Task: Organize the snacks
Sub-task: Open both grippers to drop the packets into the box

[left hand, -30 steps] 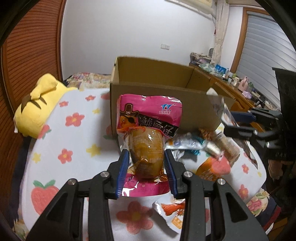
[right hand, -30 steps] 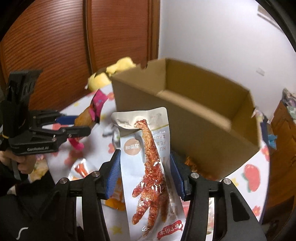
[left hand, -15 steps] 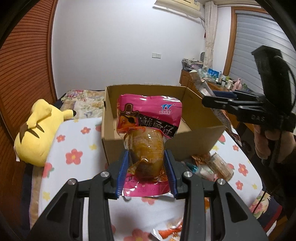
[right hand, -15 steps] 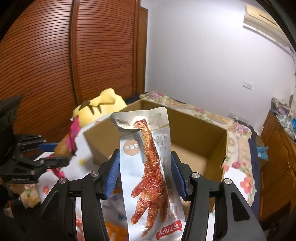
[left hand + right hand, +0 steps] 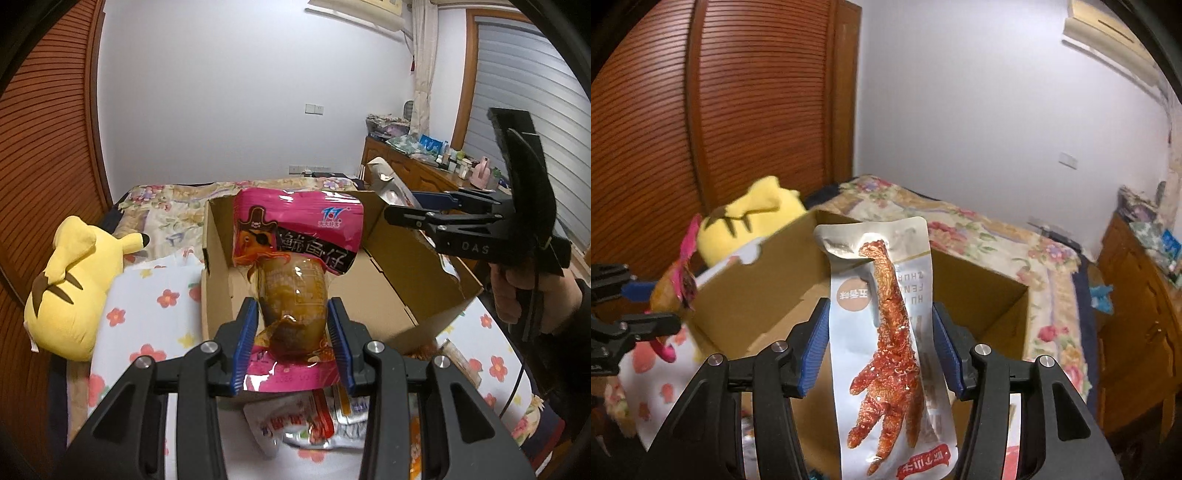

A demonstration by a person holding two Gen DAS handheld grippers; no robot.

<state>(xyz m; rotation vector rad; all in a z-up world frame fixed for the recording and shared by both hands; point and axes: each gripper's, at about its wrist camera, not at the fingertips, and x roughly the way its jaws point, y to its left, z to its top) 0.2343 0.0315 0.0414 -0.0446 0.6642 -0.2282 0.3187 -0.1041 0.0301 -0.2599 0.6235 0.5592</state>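
Your left gripper [image 5: 291, 345] clenched the pink squid packet [image 5: 295, 258], your right gripper [image 5: 879, 349] the silver chicken-foot packet [image 5: 890, 332], both held above the open cardboard box [image 5: 402, 291] on the bed [image 5: 147, 325].

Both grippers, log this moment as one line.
left gripper: shut on pink packet | right gripper: shut on silver packet | both over box
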